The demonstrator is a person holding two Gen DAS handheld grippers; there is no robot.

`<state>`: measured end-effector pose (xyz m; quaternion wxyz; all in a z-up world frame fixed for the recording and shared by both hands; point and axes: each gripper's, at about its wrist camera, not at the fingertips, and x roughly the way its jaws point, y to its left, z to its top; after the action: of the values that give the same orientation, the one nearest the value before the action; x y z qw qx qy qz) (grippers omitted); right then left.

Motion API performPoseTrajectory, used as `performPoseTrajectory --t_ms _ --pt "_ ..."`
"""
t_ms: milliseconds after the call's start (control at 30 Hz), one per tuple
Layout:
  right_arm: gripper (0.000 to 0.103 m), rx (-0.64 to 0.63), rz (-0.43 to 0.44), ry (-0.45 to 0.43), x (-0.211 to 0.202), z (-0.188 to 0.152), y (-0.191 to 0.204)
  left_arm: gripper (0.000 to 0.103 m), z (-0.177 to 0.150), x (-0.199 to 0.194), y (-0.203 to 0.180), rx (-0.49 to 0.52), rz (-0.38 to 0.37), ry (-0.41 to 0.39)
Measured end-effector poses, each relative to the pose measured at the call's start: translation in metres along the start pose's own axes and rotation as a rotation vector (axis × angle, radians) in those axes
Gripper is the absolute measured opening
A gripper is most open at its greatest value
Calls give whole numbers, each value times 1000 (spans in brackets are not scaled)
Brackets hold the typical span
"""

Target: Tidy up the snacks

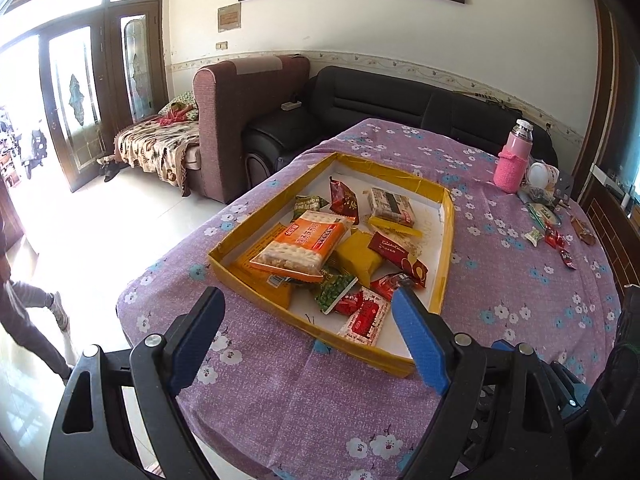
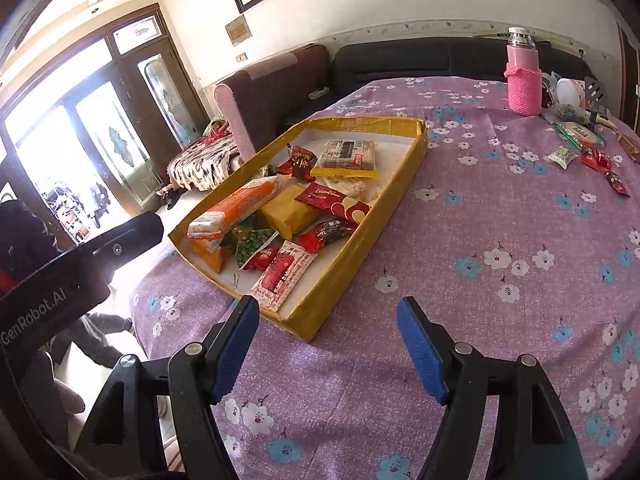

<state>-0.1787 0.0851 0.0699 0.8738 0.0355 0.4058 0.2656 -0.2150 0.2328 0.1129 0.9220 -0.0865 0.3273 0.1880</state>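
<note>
Left wrist view: the left gripper [image 1: 308, 336] hangs with its jaws spread and nothing between them, and the near rim of the yellow tray [image 1: 447, 240] lies just ahead of the tips. The snacks are heaped inside, a red-and-white packet [image 1: 365, 317] closest to the right jaw and the orange cracker pack [image 1: 304, 246] riding on top of the pile farther ahead. A low reach could catch the rim and shove the light tray across the purple cloth [image 1: 500, 280]; pinching the top pack may tip its neighbours. Right wrist view: the right gripper [image 2: 326, 344] is likewise spread and empty, the tray's near corner just ahead of its left jaw. A few loose candies [image 2: 596, 159] lie well ahead to the right, near the pink bottle [image 2: 524, 80]; a long stretch there might knock the bottle over, and small wrappers could slip from wide pads.
</note>
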Motion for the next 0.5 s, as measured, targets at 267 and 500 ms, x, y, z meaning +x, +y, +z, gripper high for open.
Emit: performPoseTrajectory --t_ms 267,500 --pt "73 -15 -5 6 3 -5 3 86 -3 3 7 -25 17 2" --pt "74 -32 -7 -3 2 -4 5 86 -3 1 4 -22 15 -6"
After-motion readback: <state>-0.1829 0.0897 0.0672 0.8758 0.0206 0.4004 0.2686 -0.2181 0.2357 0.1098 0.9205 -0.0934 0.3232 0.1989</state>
